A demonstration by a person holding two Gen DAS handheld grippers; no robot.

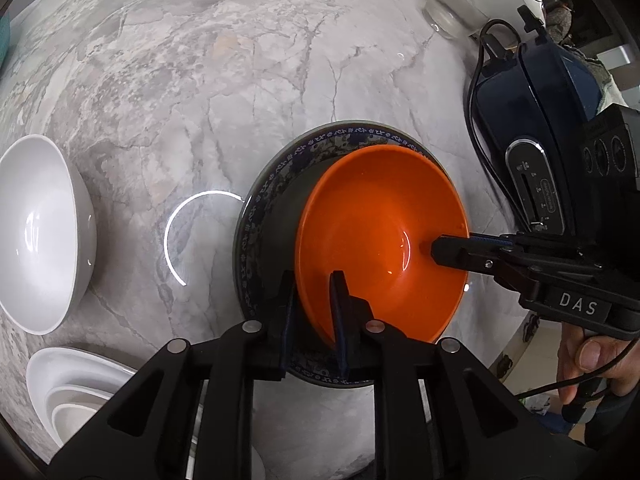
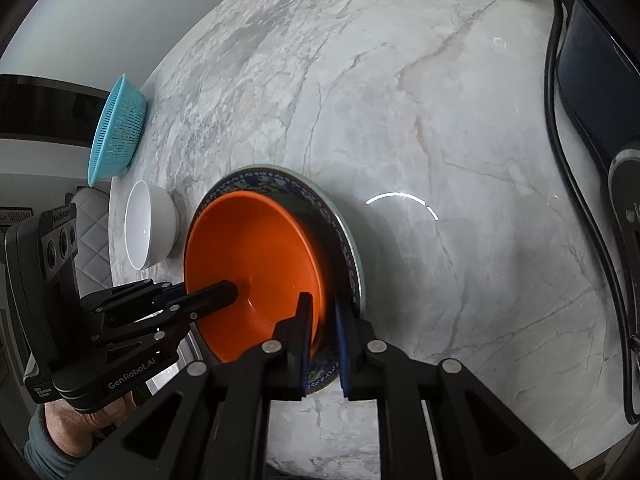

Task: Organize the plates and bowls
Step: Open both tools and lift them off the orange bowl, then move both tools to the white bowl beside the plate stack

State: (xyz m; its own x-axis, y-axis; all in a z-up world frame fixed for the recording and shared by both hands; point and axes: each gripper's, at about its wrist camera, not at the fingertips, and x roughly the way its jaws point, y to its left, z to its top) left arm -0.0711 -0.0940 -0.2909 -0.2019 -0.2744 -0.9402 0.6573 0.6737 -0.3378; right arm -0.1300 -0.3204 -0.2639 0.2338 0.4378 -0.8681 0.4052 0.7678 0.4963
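An orange bowl (image 1: 380, 232) (image 2: 256, 248) rests inside a blue-patterned plate (image 1: 272, 184) (image 2: 344, 232) on the marble counter. My left gripper (image 1: 314, 304) straddles the bowl's near rim, one finger inside and one outside. The inner pad stands a little off the wall, so the jaws look slightly open. In the right wrist view the left gripper (image 2: 224, 296) reaches in from the left. My right gripper (image 2: 322, 320) is shut on the opposite rim of the orange bowl. It enters the left wrist view from the right, where only the right gripper's inner finger (image 1: 444, 252) shows.
A white bowl (image 1: 40, 232) (image 2: 144, 224) stands left of the plate, and stacked white dishes (image 1: 72, 392) lie nearer. A blue colander (image 2: 116, 136) leans at the counter's far left edge. A dark appliance with a cable (image 1: 536, 120) (image 2: 592, 100) and a glass jar (image 1: 440, 16) stand on the right.
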